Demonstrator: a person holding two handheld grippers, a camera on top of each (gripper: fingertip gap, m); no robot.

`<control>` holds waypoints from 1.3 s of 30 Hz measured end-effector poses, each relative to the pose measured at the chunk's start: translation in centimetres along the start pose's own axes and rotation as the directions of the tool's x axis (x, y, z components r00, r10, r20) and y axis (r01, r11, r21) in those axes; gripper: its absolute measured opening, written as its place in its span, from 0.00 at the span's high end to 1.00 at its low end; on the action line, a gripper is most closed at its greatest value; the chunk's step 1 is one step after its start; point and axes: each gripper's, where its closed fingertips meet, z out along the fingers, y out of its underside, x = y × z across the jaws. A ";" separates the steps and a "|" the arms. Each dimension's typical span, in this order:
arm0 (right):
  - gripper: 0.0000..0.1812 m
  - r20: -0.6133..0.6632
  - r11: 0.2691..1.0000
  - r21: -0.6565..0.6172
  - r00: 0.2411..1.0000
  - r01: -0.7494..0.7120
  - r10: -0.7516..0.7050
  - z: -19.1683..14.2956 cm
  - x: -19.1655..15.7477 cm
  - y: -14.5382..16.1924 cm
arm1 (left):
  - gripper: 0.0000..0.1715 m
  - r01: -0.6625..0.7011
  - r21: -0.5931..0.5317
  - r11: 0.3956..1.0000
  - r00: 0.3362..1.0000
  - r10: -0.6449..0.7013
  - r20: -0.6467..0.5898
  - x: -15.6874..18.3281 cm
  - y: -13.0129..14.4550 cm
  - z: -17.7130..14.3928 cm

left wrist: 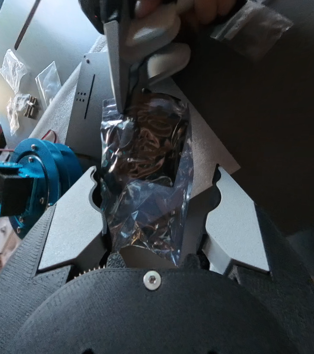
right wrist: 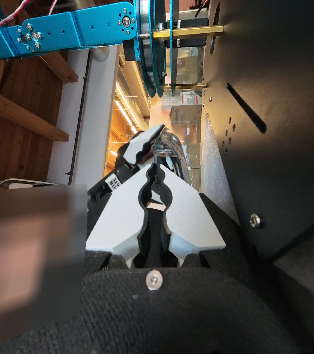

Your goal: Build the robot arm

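Note:
A clear plastic bag (left wrist: 146,153) of dark coiled parts hangs between the fingers of my left gripper (left wrist: 156,191). The jaws stand wide apart; the bag touches the left finger (left wrist: 79,210) and stays clear of the right one. My right gripper (left wrist: 121,109) comes in from above, shut on the bag's top edge. In the right wrist view my right gripper (right wrist: 155,168) is shut with a thin dark strip of the bag between its fingers. Beyond it are the left gripper (right wrist: 160,139) and the bag (right wrist: 163,147).
A blue metal robot arm with a round base (left wrist: 37,172) stands at the left and also shows in the right wrist view (right wrist: 66,32). A dark panel with a slot (right wrist: 267,95) and a foam sheet (right wrist: 211,153) lie close by. Small plastic bags (left wrist: 12,69) lie on a white surface. Tip to tip, the grippers are about 6 cm apart.

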 end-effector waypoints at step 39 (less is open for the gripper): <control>0.82 -0.388 0.487 -0.492 0.319 0.722 -0.865 -3.9 2.6 2.3 | 0.56 -0.006 -0.101 0.995 0.991 -0.008 -0.135 0.0 1.2 1.3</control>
